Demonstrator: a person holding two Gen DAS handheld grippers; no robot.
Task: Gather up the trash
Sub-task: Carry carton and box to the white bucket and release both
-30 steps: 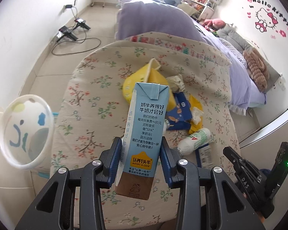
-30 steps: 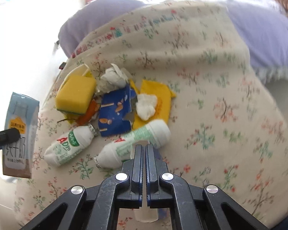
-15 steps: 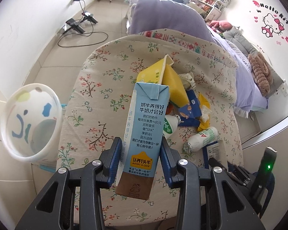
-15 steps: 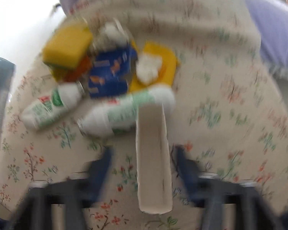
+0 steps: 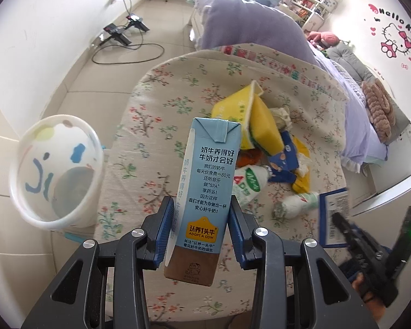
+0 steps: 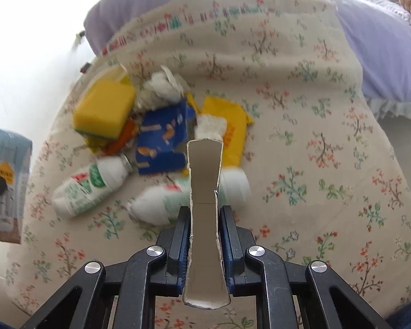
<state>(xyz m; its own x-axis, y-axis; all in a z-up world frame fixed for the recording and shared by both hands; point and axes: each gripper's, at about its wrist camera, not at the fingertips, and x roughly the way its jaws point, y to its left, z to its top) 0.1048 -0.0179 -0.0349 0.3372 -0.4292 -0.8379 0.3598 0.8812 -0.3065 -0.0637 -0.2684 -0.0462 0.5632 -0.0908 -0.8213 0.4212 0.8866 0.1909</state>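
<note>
Left gripper (image 5: 199, 227) clamps a light-blue milk carton (image 5: 205, 189) upright between its blue pads, carton raised above the floral-covered surface (image 5: 150, 148); a white patterned bin (image 5: 54, 172) sits to the gripper's left, beside that surface and lower down. Right gripper (image 6: 205, 235) is closed narrow on a torn strip of cardboard packaging (image 6: 205, 192), grey inner face up, the strip running forward past the fingertips. Just ahead of the right gripper lies the trash pile: two white AD drink bottles (image 6: 90, 186) on their sides, a blue snack box (image 6: 161, 139), a yellow sponge (image 6: 104, 109), a yellow wrapper (image 6: 233, 128), crumpled tissue (image 6: 161, 87). A lavender bedspread (image 6: 380, 52) lies beyond, to the right.
</note>
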